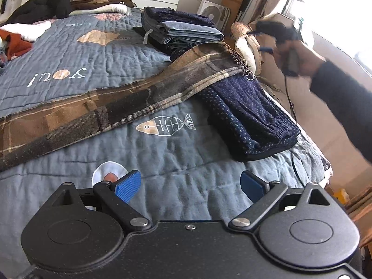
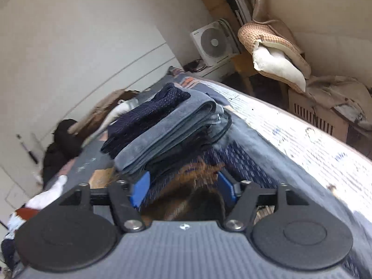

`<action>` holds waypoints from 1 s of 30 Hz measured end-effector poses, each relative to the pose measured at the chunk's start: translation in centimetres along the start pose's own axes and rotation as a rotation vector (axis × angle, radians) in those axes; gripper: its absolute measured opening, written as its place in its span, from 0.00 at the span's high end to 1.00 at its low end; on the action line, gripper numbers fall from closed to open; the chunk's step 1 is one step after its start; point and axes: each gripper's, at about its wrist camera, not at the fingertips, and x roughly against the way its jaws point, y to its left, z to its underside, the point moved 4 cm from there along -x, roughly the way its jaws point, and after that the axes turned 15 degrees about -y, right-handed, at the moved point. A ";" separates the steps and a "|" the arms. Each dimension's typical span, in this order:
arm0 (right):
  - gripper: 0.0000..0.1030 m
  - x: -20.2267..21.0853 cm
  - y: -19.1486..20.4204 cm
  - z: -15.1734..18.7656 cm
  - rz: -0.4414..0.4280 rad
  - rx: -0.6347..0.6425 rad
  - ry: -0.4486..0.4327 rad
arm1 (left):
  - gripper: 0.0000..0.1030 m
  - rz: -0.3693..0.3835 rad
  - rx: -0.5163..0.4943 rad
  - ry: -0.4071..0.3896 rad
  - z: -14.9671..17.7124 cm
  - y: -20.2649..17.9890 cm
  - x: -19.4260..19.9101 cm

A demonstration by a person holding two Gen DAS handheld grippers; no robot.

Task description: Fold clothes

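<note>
Right tool (image 2: pixel 183 189) tilted downward, jaws apart over plaid scarf (image 2: pixel 193 186).

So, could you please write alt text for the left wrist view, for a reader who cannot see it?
A brown plaid scarf lies stretched diagonally across a blue quilted bedspread, its fringed end resting on a folded navy dotted garment. The left gripper is open above the quilt; a stack of folded clothes sits behind.
</note>
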 end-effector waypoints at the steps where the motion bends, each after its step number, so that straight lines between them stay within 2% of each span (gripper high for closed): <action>1: 0.35 0.7 -0.9 0.8 0.004 -0.033 0.011 | 0.11 0.001 -0.006 -0.002 0.0 -0.2 0.0; 5: 0.35 3.2 -4.2 4.3 0.018 -0.161 0.060 | 0.11 0.010 -0.025 -0.007 0.0 -0.8 0.1; 9: 0.35 2.1 -5.3 7.5 0.040 -0.203 0.104 | 0.11 0.010 -0.032 -0.009 0.0 -1.0 0.1; 20: 0.37 -3.0 -5.9 8.8 0.105 -0.304 0.044 | 0.11 -0.006 -0.022 0.004 0.3 -0.4 -0.3; 21: 0.40 -3.2 -5.8 8.8 0.106 -0.297 0.031 | 0.11 -0.008 -0.021 0.004 0.3 -0.3 -0.3; 22: 0.48 -3.4 -5.6 8.7 0.104 -0.287 0.016 | 0.11 -0.011 -0.021 0.005 0.3 -0.2 -0.3; 23: 0.57 -3.6 -5.4 8.6 0.102 -0.277 0.005 | 0.11 -0.012 -0.022 0.005 0.3 -0.2 -0.3; 24: 0.71 -3.7 -5.3 8.4 0.099 -0.267 -0.005 | 0.11 -0.014 -0.022 0.005 0.3 -0.1 -0.2; 27: 0.94 -3.3 -4.9 7.3 0.092 -0.254 -0.081 | 0.11 -0.015 -0.014 0.007 0.3 0.0 -0.3; 30: 0.92 -4.0 -5.0 7.1 0.085 -0.279 -0.039 | 0.11 -0.013 -0.019 0.008 0.4 0.0 -0.3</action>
